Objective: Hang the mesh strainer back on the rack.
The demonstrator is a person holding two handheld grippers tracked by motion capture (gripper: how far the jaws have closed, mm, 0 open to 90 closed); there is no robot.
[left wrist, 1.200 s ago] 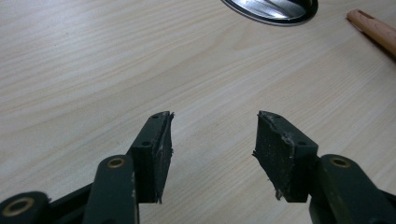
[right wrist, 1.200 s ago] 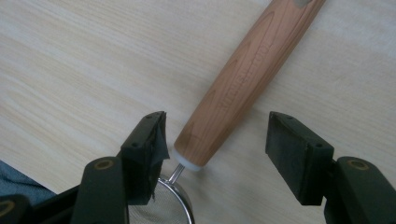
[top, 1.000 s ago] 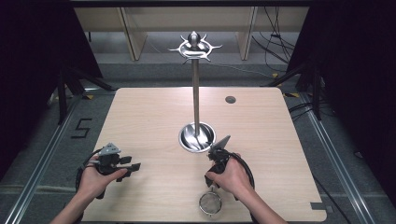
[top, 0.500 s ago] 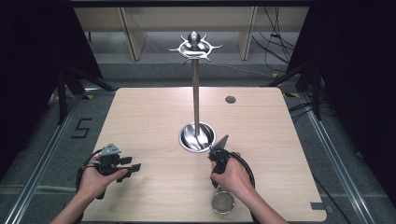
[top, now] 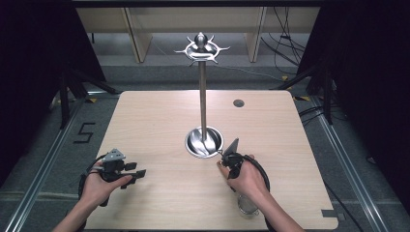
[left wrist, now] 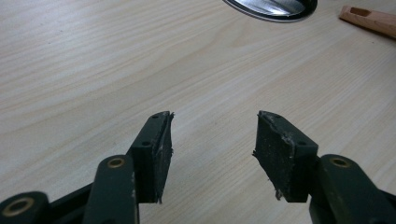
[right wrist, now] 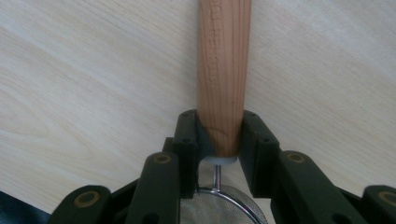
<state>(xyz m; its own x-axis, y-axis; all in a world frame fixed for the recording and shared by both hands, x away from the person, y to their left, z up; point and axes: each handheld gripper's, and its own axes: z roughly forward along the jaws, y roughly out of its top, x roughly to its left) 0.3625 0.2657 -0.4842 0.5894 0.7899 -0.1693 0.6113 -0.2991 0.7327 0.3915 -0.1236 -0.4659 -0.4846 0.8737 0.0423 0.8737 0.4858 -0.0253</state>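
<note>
While the left gripper [top: 138, 173] rests near the table's [top: 159, 121] front left corner with its jaws spread on nothing, the right gripper [right wrist: 218, 135] has just been closing and now clamps the strainer's [top: 247, 205] wooden handle [right wrist: 223, 70] near the front edge. It looks light and stiff; the mesh would dent easily, so that handle, just above the wire neck, seems the sensible hold.

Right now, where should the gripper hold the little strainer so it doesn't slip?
Grip the strainer's wooden handle near its mesh end, squeezing from both sides, as the right gripper does. The handle is straight, round and thick; the mesh bowl looks thin and awkward.
</note>
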